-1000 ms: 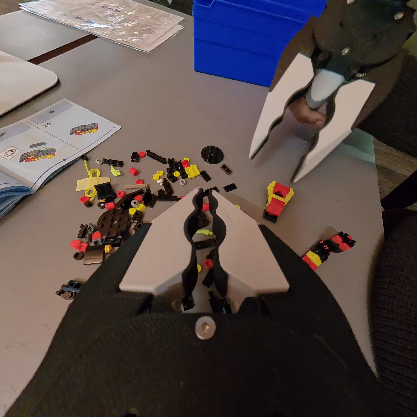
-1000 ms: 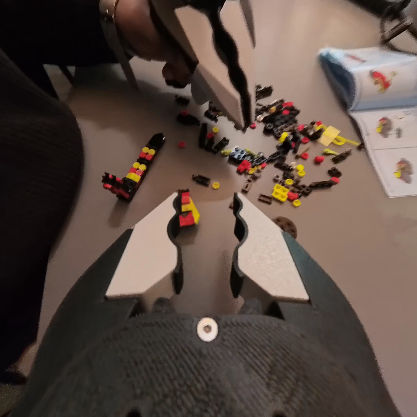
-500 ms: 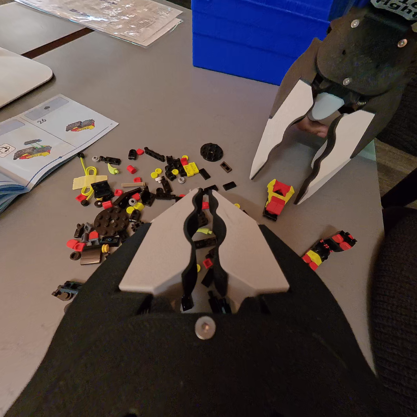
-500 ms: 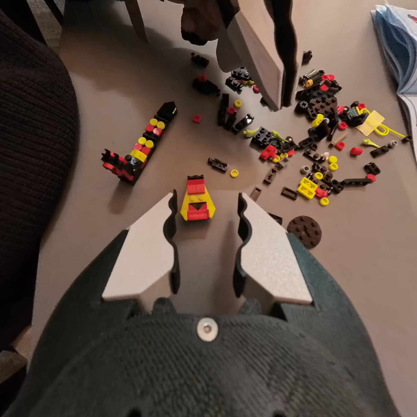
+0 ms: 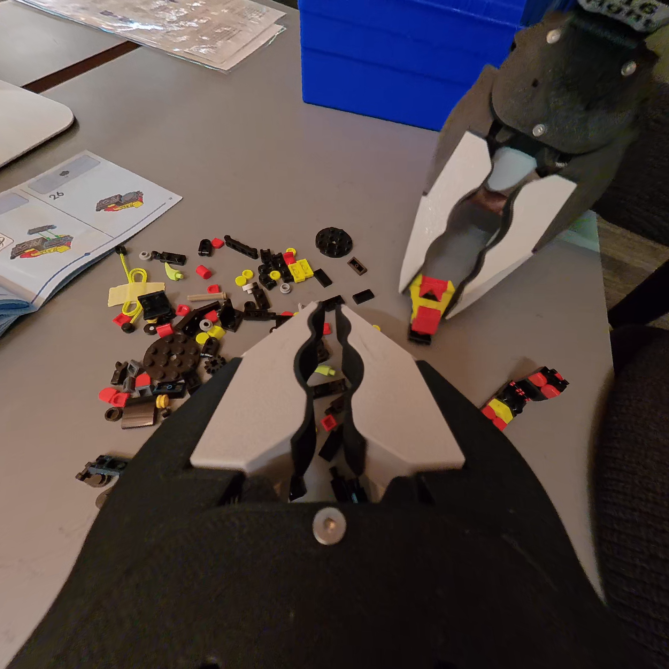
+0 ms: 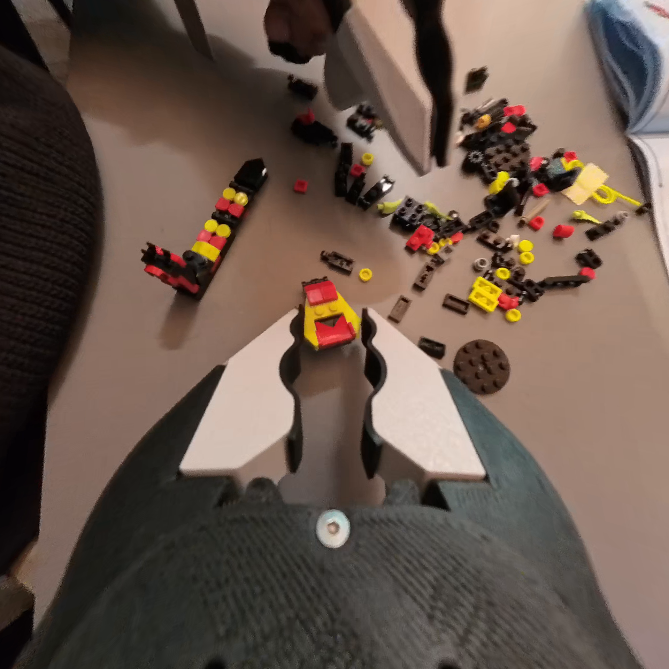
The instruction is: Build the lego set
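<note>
A small yellow and red lego assembly (image 6: 327, 318) lies on the grey table (image 6: 181, 380). My right gripper (image 6: 331, 313) has its tips closed on the assembly's wide end; in the left wrist view the right gripper (image 5: 427, 300) pinches the assembly (image 5: 425, 307) from above. A long black, red and yellow assembly (image 6: 213, 231) lies to its left, also showing in the left wrist view (image 5: 521, 398). My left gripper (image 5: 327, 306) is shut and empty, hovering over the loose lego pile (image 5: 217, 300). It also shows in the right wrist view (image 6: 430, 163).
An open instruction booklet (image 5: 72, 224) lies at the left. A blue bin (image 5: 380, 61) stands at the back, with papers in a clear sleeve (image 5: 163, 25) beside it. A round black plate (image 6: 481, 365) lies right of my right gripper. The table edge (image 5: 601, 325) is near. Some 8 centimetres of space lies between my two pairs of fingers. The right tips stand about 8 centimetres off the round black plate (image 6: 481, 365). The left camera catches it too, in the left wrist view (image 5: 333, 242).
My right gripper has come down over the yellow and red assembly and narrowed its jaws onto it. My left gripper has stayed shut above the pile.
</note>
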Tool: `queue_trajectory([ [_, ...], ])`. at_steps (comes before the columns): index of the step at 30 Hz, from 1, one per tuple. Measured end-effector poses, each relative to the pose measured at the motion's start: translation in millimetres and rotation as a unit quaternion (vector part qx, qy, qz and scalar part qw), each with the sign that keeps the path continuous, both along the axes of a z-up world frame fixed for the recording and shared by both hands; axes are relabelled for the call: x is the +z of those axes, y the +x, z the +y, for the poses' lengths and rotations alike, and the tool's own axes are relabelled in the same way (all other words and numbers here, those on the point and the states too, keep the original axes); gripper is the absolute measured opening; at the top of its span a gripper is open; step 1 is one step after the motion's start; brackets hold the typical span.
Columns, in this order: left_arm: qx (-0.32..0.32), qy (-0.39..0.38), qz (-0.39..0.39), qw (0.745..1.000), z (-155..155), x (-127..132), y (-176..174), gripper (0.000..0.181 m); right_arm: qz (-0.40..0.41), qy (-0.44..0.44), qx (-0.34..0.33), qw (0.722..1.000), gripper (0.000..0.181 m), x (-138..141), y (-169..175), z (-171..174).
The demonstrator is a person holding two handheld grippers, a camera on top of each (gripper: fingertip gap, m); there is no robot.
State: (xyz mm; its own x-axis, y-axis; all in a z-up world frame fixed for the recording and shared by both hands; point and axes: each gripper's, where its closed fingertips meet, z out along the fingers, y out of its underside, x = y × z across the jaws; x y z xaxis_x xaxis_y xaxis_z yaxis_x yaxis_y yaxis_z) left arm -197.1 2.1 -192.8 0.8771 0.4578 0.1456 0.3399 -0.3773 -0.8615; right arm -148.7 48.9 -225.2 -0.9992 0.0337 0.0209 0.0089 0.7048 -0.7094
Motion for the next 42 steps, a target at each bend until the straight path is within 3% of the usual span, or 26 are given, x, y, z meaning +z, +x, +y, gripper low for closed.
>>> queue_trajectory([
  [6, -0.037, 0.004, 0.015, 0.999, 9.0, 3.5, 12.0, 0.017, -0.062, -0.130, -0.073, 0.987, 0.030, 40.7, -23.4, -1.7],
  [9, -0.062, 0.008, 0.048, 0.997, 17.8, 9.6, 21.3, 0.038, -0.140, -0.205, -0.111, 0.962, 0.030, 61.3, -33.4, -1.1],
  [12, -0.070, -0.011, 0.105, 0.992, 23.4, 12.5, 26.0, 0.044, -0.240, -0.261, -0.127, 0.926, 0.030, 74.2, -34.4, -3.4],
  [18, -0.061, -0.033, 0.193, 0.979, 29.1, 18.5, 27.7, 0.046, -0.377, -0.234, -0.121, 0.888, 0.029, 61.2, -16.5, -14.8],
  [21, -0.079, -0.029, 0.195, 0.977, 32.4, 19.2, 34.5, 0.043, -0.442, -0.226, -0.131, 0.858, 0.029, 56.1, -11.4, -19.5],
  [25, -0.097, -0.028, 0.185, 0.977, 33.7, 16.8, 40.7, 0.024, -0.526, -0.227, -0.151, 0.805, 0.029, 51.2, -11.3, -19.7],
  [29, -0.096, -0.016, 0.170, 0.981, 34.0, 18.4, 40.6, 0.020, -0.572, -0.238, -0.147, 0.771, 0.030, 53.7, -11.1, -18.3],
  [33, -0.087, 0.017, 0.121, 0.989, 32.6, 21.5, 38.5, 0.020, -0.576, -0.243, -0.139, 0.768, 0.033, 56.9, -9.9, -19.0],
  [37, -0.087, 0.072, -0.029, 0.993, 35.0, 16.3, 42.1, 0.020, -0.583, -0.245, -0.139, 0.762, 0.040, 57.0, -10.0, -19.1],
  [42, -0.071, 0.166, -0.214, 0.960, 31.0, 20.0, 37.5, 0.019, -0.565, -0.250, -0.156, 0.770, 0.039, 55.2, -18.5, -15.3],
])
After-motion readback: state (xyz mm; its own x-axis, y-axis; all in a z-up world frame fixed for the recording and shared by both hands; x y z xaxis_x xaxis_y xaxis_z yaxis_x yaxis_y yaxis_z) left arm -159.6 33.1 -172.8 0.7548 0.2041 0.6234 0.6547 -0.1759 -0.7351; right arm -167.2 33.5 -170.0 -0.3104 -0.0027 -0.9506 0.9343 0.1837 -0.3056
